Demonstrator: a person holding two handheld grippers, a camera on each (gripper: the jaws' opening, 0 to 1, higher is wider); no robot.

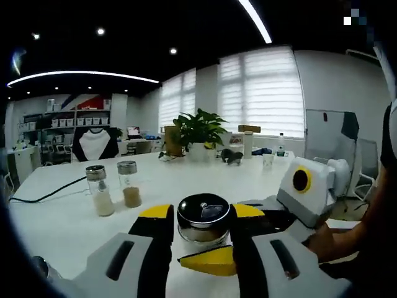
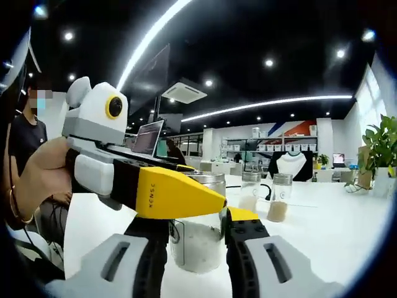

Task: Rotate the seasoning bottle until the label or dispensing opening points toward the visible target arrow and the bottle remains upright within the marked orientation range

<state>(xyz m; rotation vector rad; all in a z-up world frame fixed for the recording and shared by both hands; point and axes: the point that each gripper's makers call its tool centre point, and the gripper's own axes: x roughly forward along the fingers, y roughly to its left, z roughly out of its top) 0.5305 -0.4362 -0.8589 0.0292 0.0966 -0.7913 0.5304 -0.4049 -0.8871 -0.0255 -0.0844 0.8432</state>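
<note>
Both grippers, left (image 1: 203,234) and right (image 2: 197,245), clenched on the upright seasoning bottle (image 1: 203,218) at the near edge of the white table (image 1: 56,223); two smaller shakers (image 1: 113,188) stand farther left.

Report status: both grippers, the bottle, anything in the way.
Left gripper and right gripper both shut on seasoning bottle, which stands upright on the white table. Two small shakers stand apart, well clear. No target arrow visible.
</note>
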